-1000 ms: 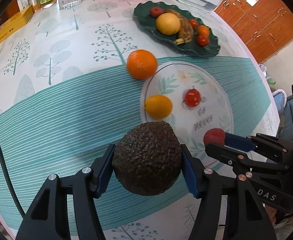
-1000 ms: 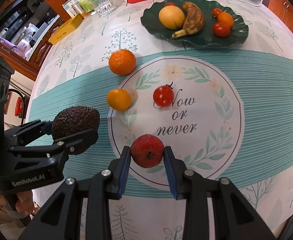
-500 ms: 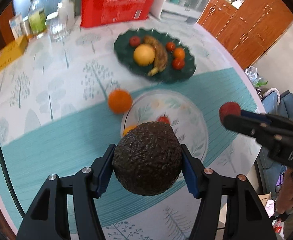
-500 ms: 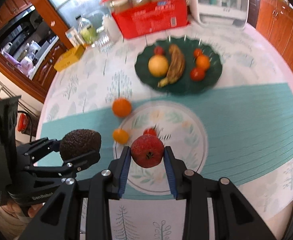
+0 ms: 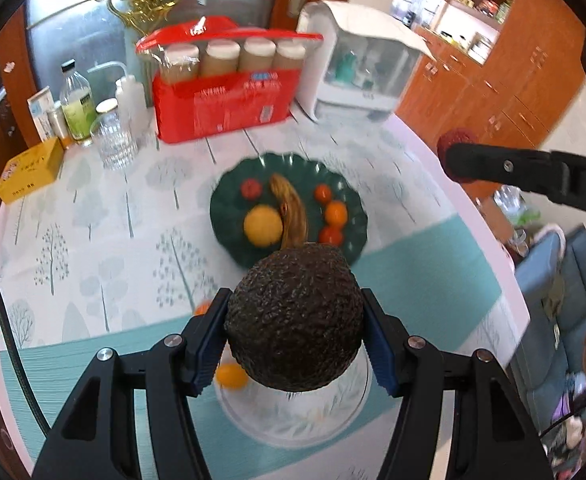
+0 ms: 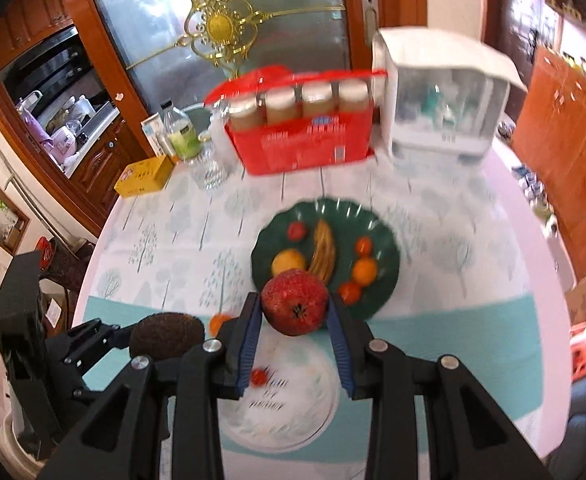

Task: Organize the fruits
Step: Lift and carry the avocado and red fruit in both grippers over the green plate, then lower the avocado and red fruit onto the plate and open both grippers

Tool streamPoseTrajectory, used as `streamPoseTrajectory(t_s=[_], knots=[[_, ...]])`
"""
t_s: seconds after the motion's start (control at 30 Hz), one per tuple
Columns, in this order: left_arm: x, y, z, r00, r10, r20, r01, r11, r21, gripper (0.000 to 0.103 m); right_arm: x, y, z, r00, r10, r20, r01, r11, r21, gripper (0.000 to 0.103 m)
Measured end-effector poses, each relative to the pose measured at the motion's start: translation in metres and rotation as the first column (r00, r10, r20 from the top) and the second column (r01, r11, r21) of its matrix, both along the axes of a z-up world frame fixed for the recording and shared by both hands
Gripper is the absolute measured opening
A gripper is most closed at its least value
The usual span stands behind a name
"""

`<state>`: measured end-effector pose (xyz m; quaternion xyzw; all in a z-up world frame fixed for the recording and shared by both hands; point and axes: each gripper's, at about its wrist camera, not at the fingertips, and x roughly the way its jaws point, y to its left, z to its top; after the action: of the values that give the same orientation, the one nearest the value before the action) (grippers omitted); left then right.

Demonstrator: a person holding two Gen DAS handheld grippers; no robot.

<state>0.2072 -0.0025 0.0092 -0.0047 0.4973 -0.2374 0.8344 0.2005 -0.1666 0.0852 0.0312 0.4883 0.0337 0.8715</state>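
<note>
Two grippers: one left gripper (image 5: 295, 344), one right gripper (image 6: 295, 320). One avocado (image 5: 293, 312). One pomegranate (image 6: 295, 300).

One plate (image 5: 293, 168) with six fruits on it: one banana (image 5: 291, 216), one yellow fruit (image 5: 263, 226), one small orange (image 5: 336, 213), two tomatoes (image 5: 323, 193), and one more small red fruit (image 5: 251, 188).

Three fruits lie loose toward the tabletop's near edge: one large orange (image 6: 217, 322), mostly hidden, one yellow-orange fruit (image 5: 232, 375), and one loose tomato (image 6: 257, 376).

Along the far edge: one red pack (image 5: 221, 100) with four jars (image 5: 217, 56), one white appliance (image 5: 361, 68), two bottles (image 5: 76, 108), and one glass (image 5: 113, 138). Toward the far left corner: one yellow box (image 5: 29, 170).
</note>
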Motion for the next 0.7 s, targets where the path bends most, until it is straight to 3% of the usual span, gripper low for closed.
streamPoseTrajectory(t_s=[0.23,0.4,0.7], knots=[[0.036,-0.045,-0.021,0.989,0.148,-0.028,-0.148,0.989,0.002,0.061,0.069,-0.039,-0.025,0.995,0.095,-0.019,-0.095,0.995,-0.012,0.033],[0.054,-0.075,-0.066,0.965,0.253,-0.069,-0.253,0.967,0.008,0.061,0.111,-0.059,-0.074,0.986,0.153,-0.062,-0.155,0.987,-0.030,0.033],[0.063,-0.102,-0.136,0.933,0.322,-0.159,-0.321,0.946,0.033,0.060,0.152,-0.077,-0.167,0.963,0.197,-0.183,-0.189,0.980,0.057,0.033]])
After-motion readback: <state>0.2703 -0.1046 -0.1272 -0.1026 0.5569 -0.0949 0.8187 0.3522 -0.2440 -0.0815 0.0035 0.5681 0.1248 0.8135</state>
